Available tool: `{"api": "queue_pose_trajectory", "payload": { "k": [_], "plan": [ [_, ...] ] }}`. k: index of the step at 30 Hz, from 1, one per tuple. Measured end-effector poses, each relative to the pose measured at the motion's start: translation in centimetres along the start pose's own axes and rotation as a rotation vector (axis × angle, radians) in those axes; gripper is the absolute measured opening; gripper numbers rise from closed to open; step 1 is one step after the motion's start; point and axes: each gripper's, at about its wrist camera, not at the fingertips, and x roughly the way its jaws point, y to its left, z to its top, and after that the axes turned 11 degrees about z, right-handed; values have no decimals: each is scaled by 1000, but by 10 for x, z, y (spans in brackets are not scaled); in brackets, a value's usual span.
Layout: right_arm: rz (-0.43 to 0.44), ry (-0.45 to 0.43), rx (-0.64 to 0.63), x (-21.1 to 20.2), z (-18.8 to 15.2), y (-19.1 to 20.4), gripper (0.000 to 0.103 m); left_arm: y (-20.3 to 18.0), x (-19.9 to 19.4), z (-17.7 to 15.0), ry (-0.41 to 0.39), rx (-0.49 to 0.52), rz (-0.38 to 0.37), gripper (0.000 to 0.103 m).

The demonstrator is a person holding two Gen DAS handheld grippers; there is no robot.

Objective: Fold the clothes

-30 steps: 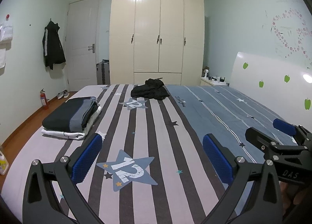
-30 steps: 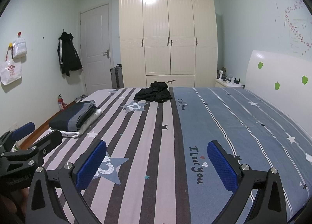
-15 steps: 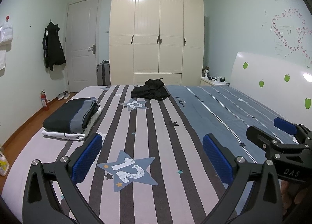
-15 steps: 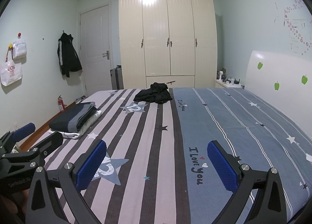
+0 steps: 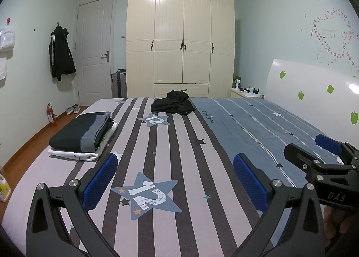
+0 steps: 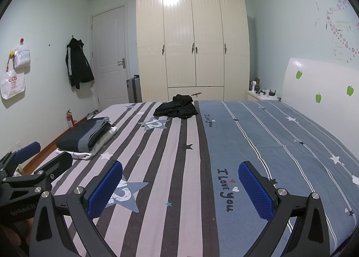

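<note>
Both grippers hang over the near part of the striped bed sheet with star prints (image 5: 157,145), each spread wide with nothing between its blue pads. The left gripper (image 5: 175,178) and the right gripper (image 6: 180,186) sit side by side, each showing at the edge of the other's view.

The step in hand looks like the gap between garments: fetching the next piece. One crumpled black garment (image 5: 172,105) lies straight ahead of both grippers, well apart from them, at the far edge of the bed. One stack of folded clothes, dark and grey over white (image 5: 83,137), rests ahead and to the left of the left gripper; the layers in it are too close to count.

Next, both grippers likely need to reach forward, pinch the black garment and draw it nearer to spread it flat.
</note>
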Motion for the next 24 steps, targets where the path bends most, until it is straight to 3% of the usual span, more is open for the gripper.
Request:
{"api": "queue_pose_trajectory", "payload": {
  "k": [24],
  "plan": [
    [0, 1, -1, 4, -3, 4, 103, 2, -1, -2, -1, -7, 0, 102]
  ]
}}
